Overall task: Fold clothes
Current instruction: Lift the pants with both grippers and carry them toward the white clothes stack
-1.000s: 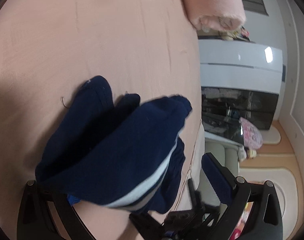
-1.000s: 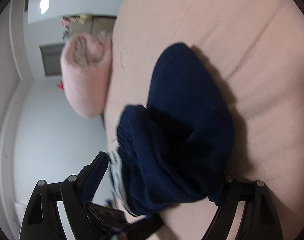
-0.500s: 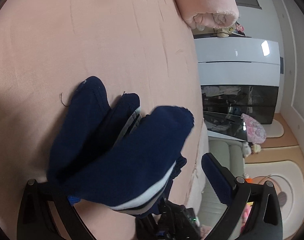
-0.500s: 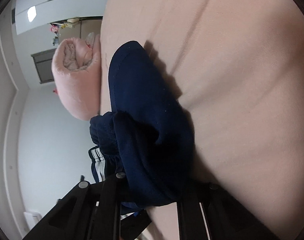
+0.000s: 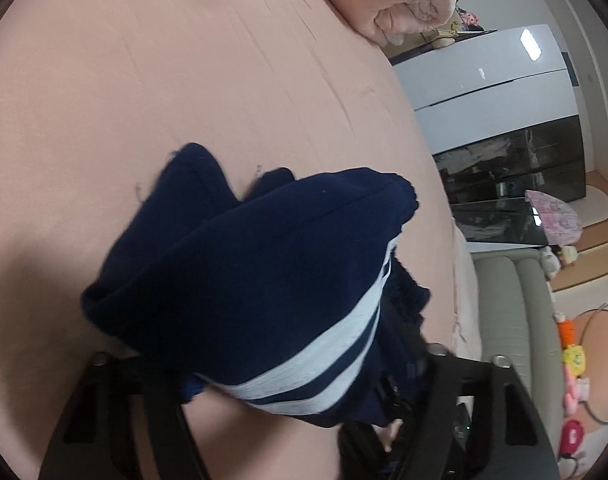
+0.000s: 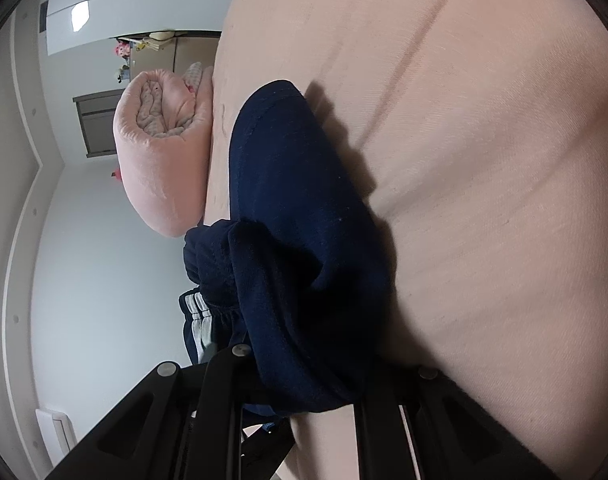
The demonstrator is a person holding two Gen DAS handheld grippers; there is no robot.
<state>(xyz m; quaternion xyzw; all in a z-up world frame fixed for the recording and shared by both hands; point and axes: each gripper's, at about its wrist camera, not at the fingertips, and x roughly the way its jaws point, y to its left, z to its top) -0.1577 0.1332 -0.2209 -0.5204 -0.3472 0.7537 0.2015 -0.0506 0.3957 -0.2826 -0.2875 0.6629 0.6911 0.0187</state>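
Since a second ago both grippers have gone from wide open to drawn in on the cloth; the right one shut first, and the left view has rolled so the room beyond now sits tilted.

Bed (image 5: 152,80): pink sheet, broad and bare above and to the left of the garment in the left wrist view, with only faint creases. Plenty of free surface there. In the right wrist view the sheet (image 6: 484,160) runs bare to the right as well. The bed's edge passes just right of the garment in the left view; past it the floor drops away.

Rolled pink blanket (image 5: 388,4) at the far end of the bed, well apart from the garment in the left view; in the right view it (image 6: 160,168) lies close beside the cloth's far fold.

Navy garment (image 5: 256,280), white side stripes, bunched in a heap near the bed's edge and lifted at the near end.

Right gripper (image 6: 304,392): jaws pinched nearly together, a thick navy fold (image 6: 304,240) clamped between them.

Left gripper (image 5: 288,380): jaws closing, about a third apart, with the striped hem between them; whether the pads press on it I cannot tell.
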